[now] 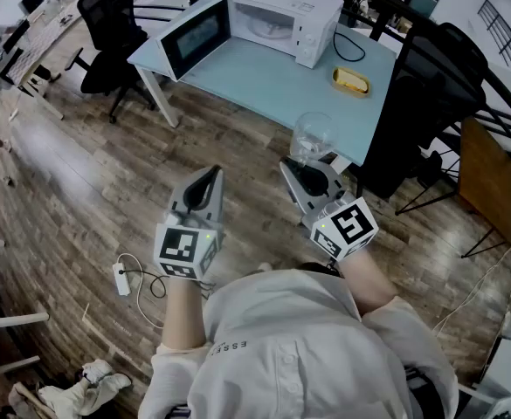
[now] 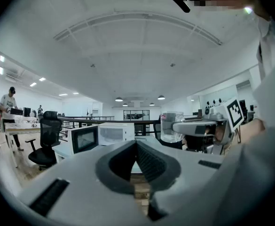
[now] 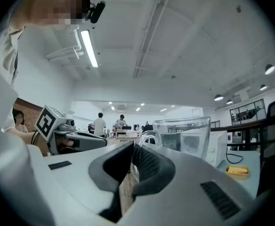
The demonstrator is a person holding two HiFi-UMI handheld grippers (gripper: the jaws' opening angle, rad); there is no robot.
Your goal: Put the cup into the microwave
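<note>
A clear glass cup (image 1: 312, 138) with a handle hangs in the air in front of the light blue table (image 1: 272, 81). My right gripper (image 1: 294, 166) is shut on its handle, and in the right gripper view the cup (image 3: 182, 138) rises just past the right gripper (image 3: 133, 149). The white microwave (image 1: 286, 20) stands at the table's far side with its door (image 1: 194, 37) swung open to the left. My left gripper (image 1: 210, 175) is shut and empty, held left of the cup. From the left gripper (image 2: 136, 145) the microwave (image 2: 111, 133) and cup (image 2: 169, 126) lie ahead.
A yellow item in a small dish (image 1: 349, 80) sits on the table right of the microwave. Black office chairs stand at the table's left (image 1: 111, 24) and right (image 1: 421, 103). A white power strip (image 1: 121, 279) lies on the wooden floor.
</note>
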